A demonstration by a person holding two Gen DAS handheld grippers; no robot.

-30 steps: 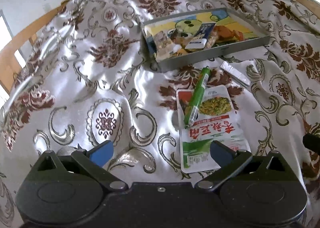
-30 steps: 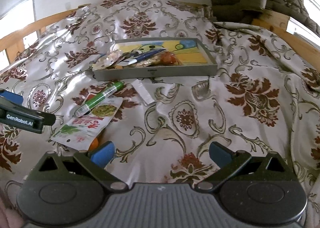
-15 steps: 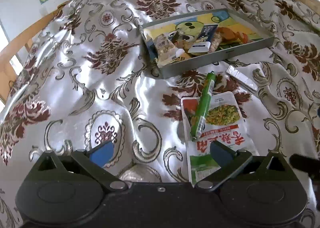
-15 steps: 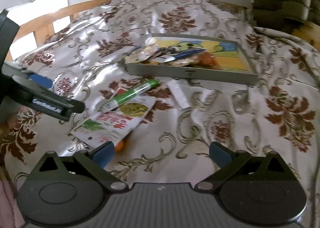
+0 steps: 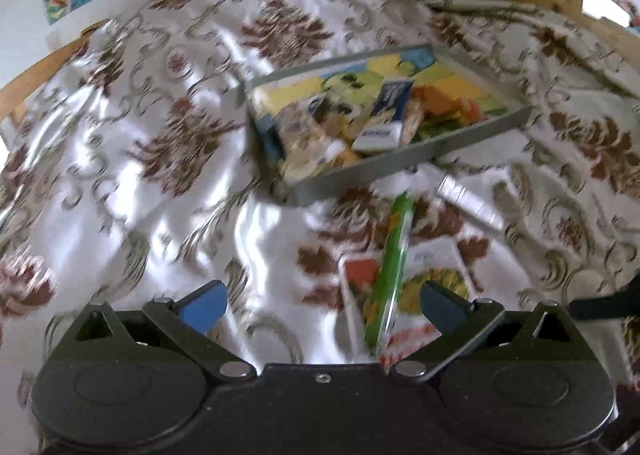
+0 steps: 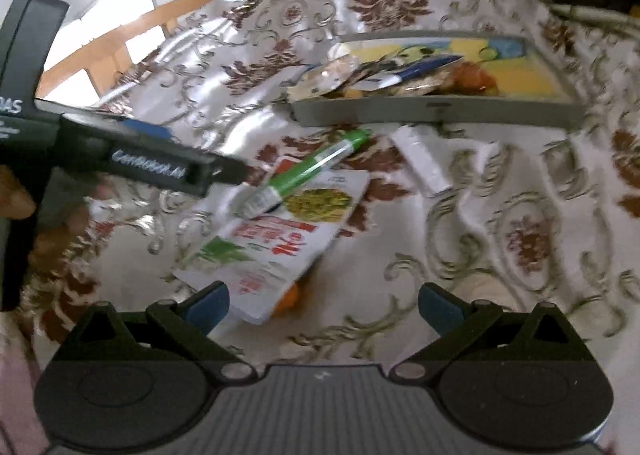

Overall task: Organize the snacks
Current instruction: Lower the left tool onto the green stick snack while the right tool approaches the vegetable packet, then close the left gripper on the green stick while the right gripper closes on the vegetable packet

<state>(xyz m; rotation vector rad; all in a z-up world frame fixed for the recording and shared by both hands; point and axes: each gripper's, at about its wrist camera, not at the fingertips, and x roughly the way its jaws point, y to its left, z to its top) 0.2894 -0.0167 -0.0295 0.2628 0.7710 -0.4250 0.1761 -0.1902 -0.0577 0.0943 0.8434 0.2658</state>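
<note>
Left wrist view: the left tool [image 5: 320, 305] is spread wide with nothing between its blue pads. Just ahead of it, on the shiny floral bedspread [image 5: 132, 159], a slim green tube-shaped snack stick [image 5: 390, 267] lies across a flat white snack pouch with red and green print [image 5: 436, 279]. A small white wrapped bar [image 5: 468, 203] lies to their right. Farther off, the shallow grey tray with a cartoon-printed floor [image 5: 404, 163] already holds several packets at its left end (too blurred to name).

Right wrist view: the right tool [image 6: 322, 305] is also fully open and empty, near the pouch's [image 6: 280, 243] corner; something orange [image 6: 290, 301] peeks from under it. The left tool [image 6: 176, 169] reaches in from the left, near the green stick [image 6: 308, 171]. The tray [image 6: 436, 113] stands at the far side, its right half bare.

I judge the job partly done: at least three, likely four, items are still outside the tray.
</note>
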